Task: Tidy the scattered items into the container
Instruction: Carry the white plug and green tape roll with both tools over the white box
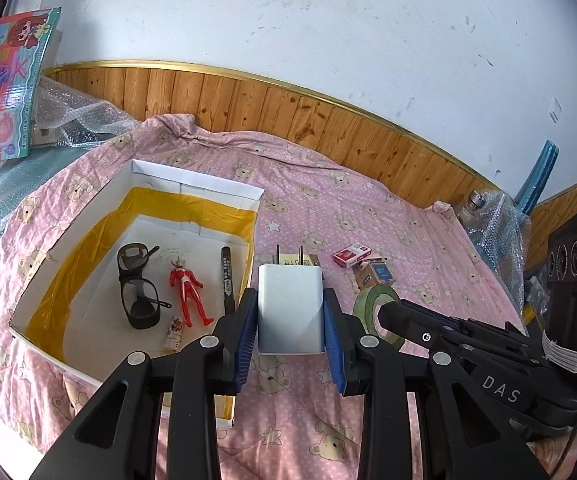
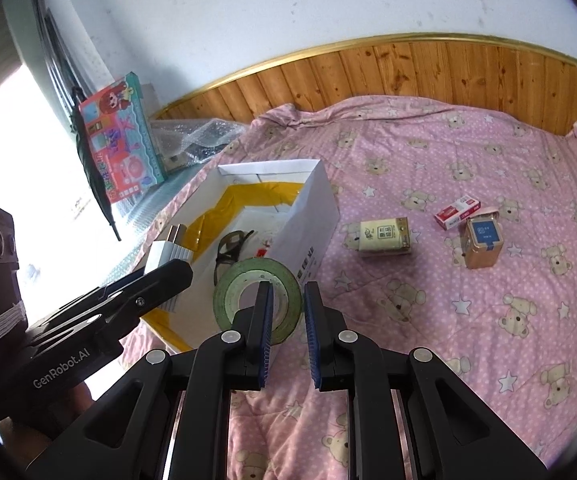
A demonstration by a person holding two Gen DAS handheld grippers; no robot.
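Blue pads of the left gripper (image 1: pixel 290 320) are pressed against both sides of a white charger (image 1: pixel 290 308), held at centre frame with two prongs pointing up, just right of the white box (image 1: pixel 192 190). Glasses (image 1: pixel 138 292), a red figure (image 1: pixel 187 292) and a marker (image 1: pixel 227 276) are seen inside the box; in the right wrist view most of these are hidden by its wall. There, at lower centre, the right gripper (image 2: pixel 287 328) is closed on the near rim of a green tape roll (image 2: pixel 257 300), one finger inside the ring. Farther right on the pink bedspread (image 2: pixel 488 340), three small boxes are seen; their print cannot be read.
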